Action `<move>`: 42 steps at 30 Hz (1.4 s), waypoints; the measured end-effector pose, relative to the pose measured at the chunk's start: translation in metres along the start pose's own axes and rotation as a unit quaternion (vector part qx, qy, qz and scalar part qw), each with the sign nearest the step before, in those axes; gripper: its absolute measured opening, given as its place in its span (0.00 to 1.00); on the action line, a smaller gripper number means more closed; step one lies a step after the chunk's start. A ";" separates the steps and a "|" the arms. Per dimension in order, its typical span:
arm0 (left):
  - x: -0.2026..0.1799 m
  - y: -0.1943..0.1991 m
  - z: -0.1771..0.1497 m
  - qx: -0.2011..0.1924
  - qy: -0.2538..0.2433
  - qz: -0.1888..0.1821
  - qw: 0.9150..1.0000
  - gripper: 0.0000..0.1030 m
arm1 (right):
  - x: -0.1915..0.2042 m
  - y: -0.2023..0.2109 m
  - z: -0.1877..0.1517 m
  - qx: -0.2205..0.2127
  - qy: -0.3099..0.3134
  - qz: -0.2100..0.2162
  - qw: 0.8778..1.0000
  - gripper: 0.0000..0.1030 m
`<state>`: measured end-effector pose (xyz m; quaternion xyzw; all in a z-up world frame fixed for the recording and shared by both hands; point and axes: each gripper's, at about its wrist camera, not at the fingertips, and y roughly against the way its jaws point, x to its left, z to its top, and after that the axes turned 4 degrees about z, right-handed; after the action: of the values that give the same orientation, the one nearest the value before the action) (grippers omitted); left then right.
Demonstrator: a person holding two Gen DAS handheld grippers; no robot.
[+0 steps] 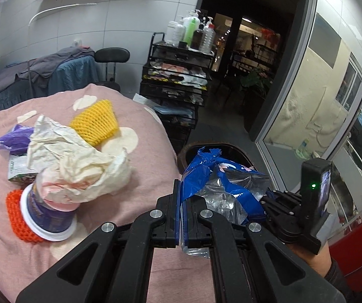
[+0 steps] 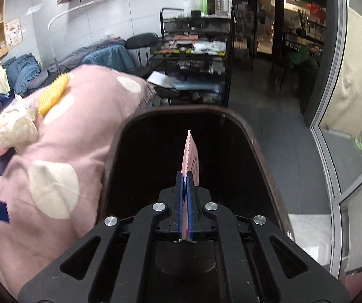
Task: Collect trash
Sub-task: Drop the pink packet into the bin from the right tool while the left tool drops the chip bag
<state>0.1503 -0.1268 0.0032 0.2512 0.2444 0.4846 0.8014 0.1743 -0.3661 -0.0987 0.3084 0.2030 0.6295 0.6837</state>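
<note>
- Left gripper [image 1: 180, 197] clamps blue wrapper [image 1: 221, 176], lower centre, beside dark bin [image 1: 241, 151].
- Right gripper [image 2: 186, 189] pinches pink packet [image 2: 192, 156] over bin [image 2: 261, 151], frame centre.
- Risk: packet clings to pads; blue wrapper's loose bulk may snag rim, spill.

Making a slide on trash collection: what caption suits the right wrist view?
Right gripper pinches a pink wrapper above the dark bin beside the pink blanket.

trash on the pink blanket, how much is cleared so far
Nothing shows as binned yet; the dark bin looks empty. In hand: the left tool clamps a blue plastic wrapper, the right tool holds a pink packet over the bin. Left: crumpled paper, yogurt cup, yellow and orange foam nets.
</note>
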 end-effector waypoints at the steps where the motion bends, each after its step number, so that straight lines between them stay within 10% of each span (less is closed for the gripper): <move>1: -0.002 -0.003 -0.001 0.003 -0.004 -0.001 1.000 0.02 | -0.001 -0.001 -0.002 0.000 -0.003 0.000 1.000 0.16; 3: -0.008 -0.007 -0.002 0.008 -0.011 -0.002 1.000 0.02 | -0.005 -0.001 -0.004 -0.012 -0.012 -0.004 1.000 0.56; 4: -0.010 -0.008 -0.003 0.010 -0.014 -0.004 1.000 0.02 | -0.007 0.003 -0.005 -0.021 -0.017 -0.008 1.000 0.59; 20: -0.065 -0.057 0.004 0.064 -0.063 -0.033 0.995 0.02 | -0.060 0.070 0.016 -0.128 -0.085 -0.101 0.983 0.79; 39: -0.119 -0.114 -0.013 0.134 -0.141 -0.020 0.981 0.03 | -0.077 0.083 0.019 -0.137 -0.100 -0.103 0.980 0.87; 41: -0.121 -0.118 -0.013 0.140 -0.145 -0.015 0.979 0.11 | -0.078 0.084 0.019 -0.137 -0.102 -0.102 0.980 0.88; 42: -0.122 -0.120 -0.014 0.142 -0.147 -0.013 0.979 0.31 | -0.078 0.084 0.019 -0.138 -0.104 -0.102 0.980 0.88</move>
<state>0.1697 -0.2823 -0.0656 0.4279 0.1932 0.3919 0.7912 0.1155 -0.4448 -0.0363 0.2524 0.0727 0.5432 0.7975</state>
